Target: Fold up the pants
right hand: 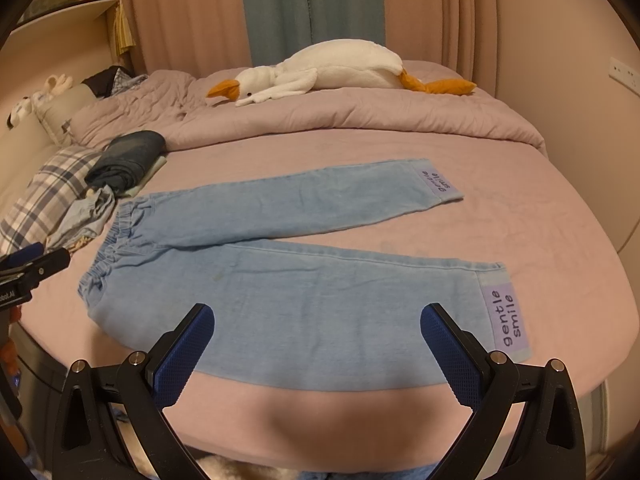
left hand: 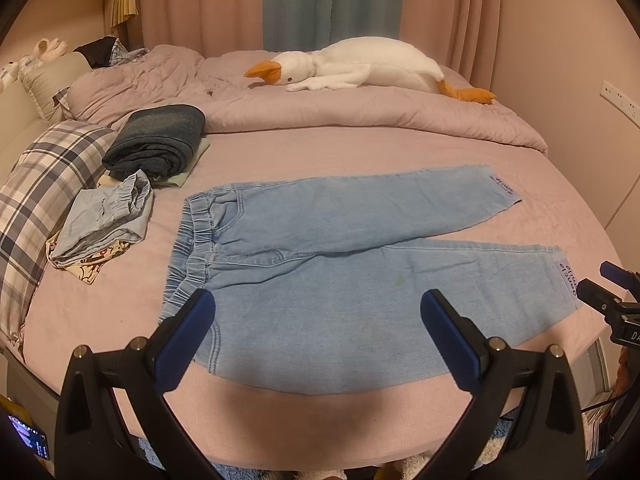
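Light blue denim pants (left hand: 320, 264) lie flat and spread on the pink bed, waistband to the left, two legs pointing right and splayed apart. They also show in the right wrist view (right hand: 304, 280), with purple "gentle smile" labels (right hand: 506, 320) at the cuffs. My left gripper (left hand: 318, 320) is open and empty, hovering over the near waist and thigh area. My right gripper (right hand: 318, 332) is open and empty, hovering over the near leg. The right gripper's tip shows at the right edge of the left view (left hand: 612, 300).
Folded dark clothes (left hand: 156, 140) and a folded light denim item (left hand: 104, 224) lie at the left beside a plaid pillow (left hand: 36, 196). A white goose plush (left hand: 360, 66) lies on the bunched duvet (left hand: 360, 116) at the back. The bed's near edge (left hand: 320, 432) is just below the pants.
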Available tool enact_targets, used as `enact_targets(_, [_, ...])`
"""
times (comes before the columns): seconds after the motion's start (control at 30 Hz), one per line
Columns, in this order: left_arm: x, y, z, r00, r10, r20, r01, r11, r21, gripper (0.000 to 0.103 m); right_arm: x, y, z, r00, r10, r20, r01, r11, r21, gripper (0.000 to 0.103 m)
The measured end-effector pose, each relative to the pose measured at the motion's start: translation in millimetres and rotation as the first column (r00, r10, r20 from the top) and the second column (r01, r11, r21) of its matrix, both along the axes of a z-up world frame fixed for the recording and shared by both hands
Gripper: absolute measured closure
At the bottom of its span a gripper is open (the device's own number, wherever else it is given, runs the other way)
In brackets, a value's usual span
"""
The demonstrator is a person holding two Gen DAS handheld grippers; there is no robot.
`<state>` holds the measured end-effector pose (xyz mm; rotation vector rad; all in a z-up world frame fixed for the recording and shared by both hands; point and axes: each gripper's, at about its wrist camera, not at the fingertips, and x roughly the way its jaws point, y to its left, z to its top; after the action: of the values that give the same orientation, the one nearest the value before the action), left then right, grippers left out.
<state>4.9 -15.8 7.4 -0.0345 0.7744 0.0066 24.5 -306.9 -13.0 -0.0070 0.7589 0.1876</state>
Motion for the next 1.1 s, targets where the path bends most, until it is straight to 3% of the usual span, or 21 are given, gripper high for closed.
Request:
enact_targets(0.87, [0,-2,-10,1.000,-0.005,0.031,0.004,1.000,0.025,0.000,1,0,1,0.999,0.006,-0.034,-0.005,0.999,0.033,0.001])
enact_targets(1.1, [3,4,-16,0.998,-0.002,0.068,0.000,0.999,0.038,0.000,3,6,-7,1.000,0.009,0.027,-0.008,0.999,-0.036,0.001])
